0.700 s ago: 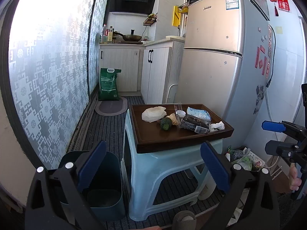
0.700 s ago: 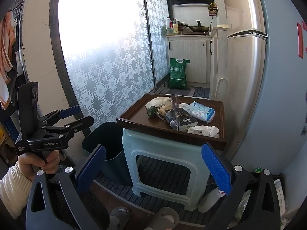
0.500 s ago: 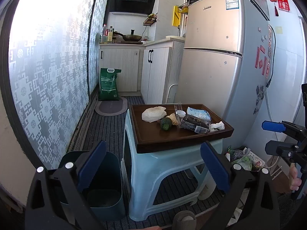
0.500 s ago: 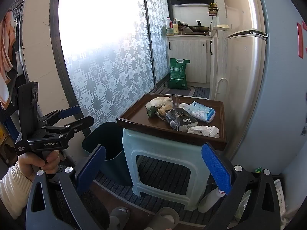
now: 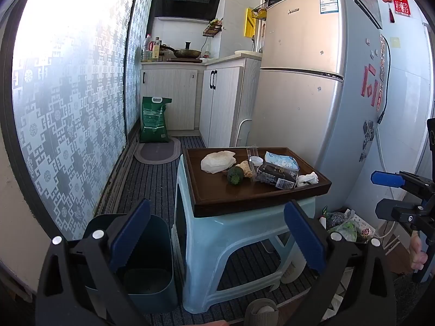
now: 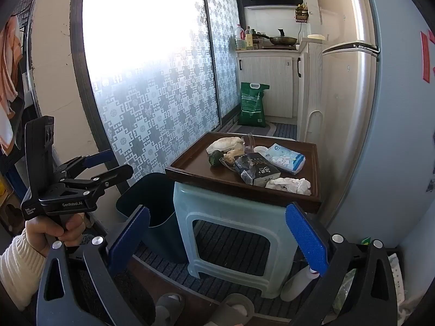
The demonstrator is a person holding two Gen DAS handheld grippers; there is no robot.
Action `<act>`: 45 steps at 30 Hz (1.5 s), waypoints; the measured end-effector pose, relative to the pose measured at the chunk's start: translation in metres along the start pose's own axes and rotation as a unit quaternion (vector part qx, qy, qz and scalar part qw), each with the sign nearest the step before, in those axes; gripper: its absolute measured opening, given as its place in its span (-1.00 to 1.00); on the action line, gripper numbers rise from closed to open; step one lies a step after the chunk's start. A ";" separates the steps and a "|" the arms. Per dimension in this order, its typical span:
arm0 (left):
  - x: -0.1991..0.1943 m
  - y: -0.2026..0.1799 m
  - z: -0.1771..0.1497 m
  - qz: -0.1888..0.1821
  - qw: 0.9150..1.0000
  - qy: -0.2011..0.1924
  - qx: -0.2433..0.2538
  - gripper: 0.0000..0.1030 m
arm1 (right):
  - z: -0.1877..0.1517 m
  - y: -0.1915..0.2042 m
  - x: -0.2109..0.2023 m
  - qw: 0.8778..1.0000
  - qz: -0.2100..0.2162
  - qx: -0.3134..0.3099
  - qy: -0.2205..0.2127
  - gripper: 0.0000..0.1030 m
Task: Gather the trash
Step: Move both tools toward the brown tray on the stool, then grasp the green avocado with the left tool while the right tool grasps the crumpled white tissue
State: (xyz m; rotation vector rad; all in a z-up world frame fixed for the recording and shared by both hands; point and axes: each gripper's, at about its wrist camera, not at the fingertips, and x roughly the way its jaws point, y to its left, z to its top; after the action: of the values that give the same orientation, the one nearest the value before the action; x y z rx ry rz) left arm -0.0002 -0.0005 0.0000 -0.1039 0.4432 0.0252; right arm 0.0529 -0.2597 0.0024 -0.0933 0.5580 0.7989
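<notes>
A brown tray [image 5: 214, 198] [image 6: 187, 174] rests on a pale blue plastic stool [image 5: 233, 233] [image 6: 231, 217]. On it lie a white bag [image 5: 217, 161], a green vegetable piece [image 5: 235, 175] [image 6: 215, 158], a black packet [image 5: 276, 175] [image 6: 255, 169], a blue tissue pack [image 5: 281, 160] [image 6: 286, 158] and a crumpled tissue [image 5: 307, 179] [image 6: 289, 184]. A dark green bin [image 5: 152, 271] [image 6: 155, 203] stands left of the stool. My left gripper [image 5: 217, 241] [image 6: 108, 165] and my right gripper [image 6: 217, 241] [image 5: 388, 193] are both open and empty, held well short of the tray.
A silver fridge [image 5: 312, 76] stands right behind the stool. A patterned glass sliding door [image 5: 68, 108] runs along the left. A green sack [image 5: 153, 119] and kitchen cabinets [image 5: 217, 100] sit at the far end. Bags and a bottle [image 6: 299, 282] lie on the floor by the stool's right.
</notes>
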 end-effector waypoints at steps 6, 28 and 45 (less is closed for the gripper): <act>0.000 0.000 0.000 0.000 1.000 0.000 0.000 0.94 | 0.000 0.000 0.000 1.000 0.000 0.000 0.000 0.96; -0.002 0.008 0.005 -0.008 1.000 -0.006 -0.010 0.94 | 0.007 -0.006 -0.028 1.000 -0.005 0.016 -0.014 0.96; 0.055 0.008 0.036 -0.078 0.996 0.032 0.005 0.34 | 0.012 -0.018 -0.028 0.999 -0.040 -0.016 0.019 0.49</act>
State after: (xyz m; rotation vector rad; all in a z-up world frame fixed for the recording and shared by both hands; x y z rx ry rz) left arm 0.0643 0.0114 0.0085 -0.1298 0.4989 -0.1340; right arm 0.0547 -0.2869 0.0245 -0.1589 0.5738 0.7294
